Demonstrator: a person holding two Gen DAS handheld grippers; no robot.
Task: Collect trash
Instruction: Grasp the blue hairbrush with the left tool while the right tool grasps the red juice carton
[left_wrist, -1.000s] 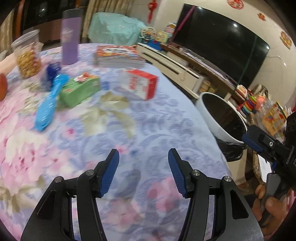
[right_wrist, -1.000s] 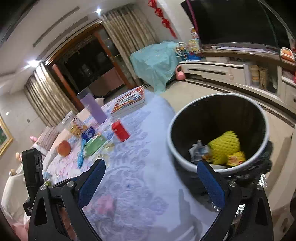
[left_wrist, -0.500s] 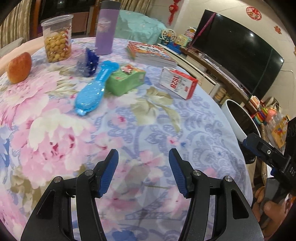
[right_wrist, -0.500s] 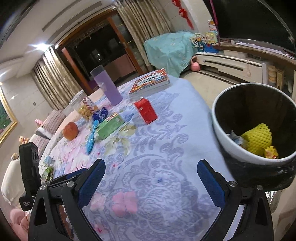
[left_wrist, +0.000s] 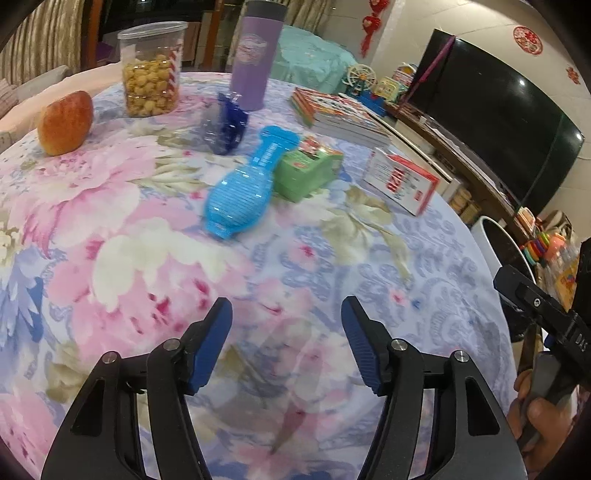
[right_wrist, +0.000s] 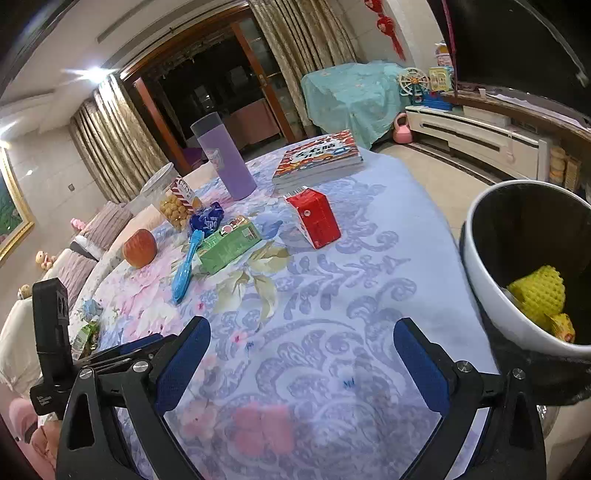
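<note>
Both grippers over flowered tablecloth, holding nothing.
Left gripper and right gripper spread wide; green carton, red box ahead; bin at table edge.

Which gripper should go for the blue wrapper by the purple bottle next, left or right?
Probably left. The left gripper is open, empty and faces the crumpled blue wrapper. The right gripper is open too, but sits on the bin side, with the green box before the wrapper.
</note>
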